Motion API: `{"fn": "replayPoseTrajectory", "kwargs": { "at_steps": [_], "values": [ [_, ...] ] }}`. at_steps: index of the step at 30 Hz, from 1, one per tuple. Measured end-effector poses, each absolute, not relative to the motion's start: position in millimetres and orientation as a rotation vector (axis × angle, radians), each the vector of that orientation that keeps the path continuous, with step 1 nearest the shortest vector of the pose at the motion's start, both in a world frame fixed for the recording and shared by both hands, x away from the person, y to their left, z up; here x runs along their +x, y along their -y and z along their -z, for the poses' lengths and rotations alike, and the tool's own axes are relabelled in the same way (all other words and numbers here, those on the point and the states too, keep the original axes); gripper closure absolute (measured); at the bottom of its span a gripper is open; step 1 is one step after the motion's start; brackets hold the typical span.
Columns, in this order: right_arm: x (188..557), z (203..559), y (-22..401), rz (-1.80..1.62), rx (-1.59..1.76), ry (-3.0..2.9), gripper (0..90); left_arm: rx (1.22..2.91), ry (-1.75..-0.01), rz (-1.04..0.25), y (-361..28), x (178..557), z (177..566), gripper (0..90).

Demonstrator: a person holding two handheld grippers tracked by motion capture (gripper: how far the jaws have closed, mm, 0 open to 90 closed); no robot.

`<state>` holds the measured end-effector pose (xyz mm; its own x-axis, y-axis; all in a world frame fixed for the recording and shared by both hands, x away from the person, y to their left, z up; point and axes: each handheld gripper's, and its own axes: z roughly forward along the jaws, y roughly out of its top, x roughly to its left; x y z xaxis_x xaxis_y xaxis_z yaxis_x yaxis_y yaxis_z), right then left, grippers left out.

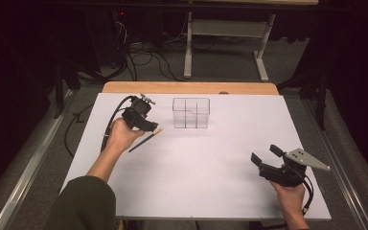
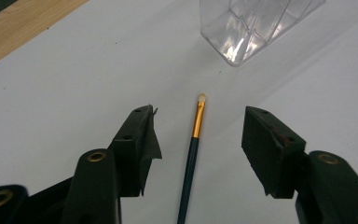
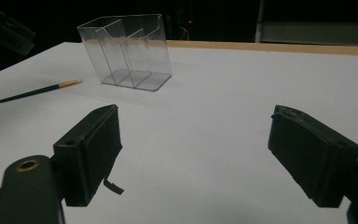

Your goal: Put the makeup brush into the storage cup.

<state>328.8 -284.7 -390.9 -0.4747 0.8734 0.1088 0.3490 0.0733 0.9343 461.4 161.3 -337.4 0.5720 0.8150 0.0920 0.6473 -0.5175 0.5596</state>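
Note:
A thin paintbrush (image 1: 144,140) with a dark handle, gold ferrule and pale tip lies on the white table sheet (image 1: 211,163). In the left gripper view the paintbrush (image 2: 192,154) runs up between the two jaws, untouched. My left gripper (image 2: 198,135) is open and hovers just over the brush; from above the left gripper (image 1: 149,125) sits at the brush's tip end. A clear plastic organizer (image 1: 190,113) with compartments stands upright beyond it, empty. My right gripper (image 1: 263,154) is open at the near right, holding nothing, facing the clear organizer (image 3: 128,51) and the paintbrush (image 3: 39,91).
The wooden table edge (image 1: 187,87) shows past the sheet's far side. Cables and a metal stand frame (image 1: 225,43) lie on the dark floor behind the table. A metal rail (image 1: 28,163) runs along the left.

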Motion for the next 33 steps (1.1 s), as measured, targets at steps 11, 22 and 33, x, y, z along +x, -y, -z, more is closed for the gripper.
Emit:
{"fn": "replayPoseTrajectory", "kwargs": {
  "at_steps": [11, 22, 33],
  "values": [
    [329, 391, 285, -1.398, 1.205, -1.868, 18.6, 2.401, -1.186, -0.453, -159, 468, 341, 47.0],
    [329, 391, 285, -1.402, 1.208, -1.866, 18.6, 2.484, -1.235, -0.405, -160, 477, 348, 49.2],
    [330, 391, 286, -1.403, 1.209, -1.87, 18.5, 2.578, -1.258, -0.351, -155, 484, 360, 50.8]
  ]
}}
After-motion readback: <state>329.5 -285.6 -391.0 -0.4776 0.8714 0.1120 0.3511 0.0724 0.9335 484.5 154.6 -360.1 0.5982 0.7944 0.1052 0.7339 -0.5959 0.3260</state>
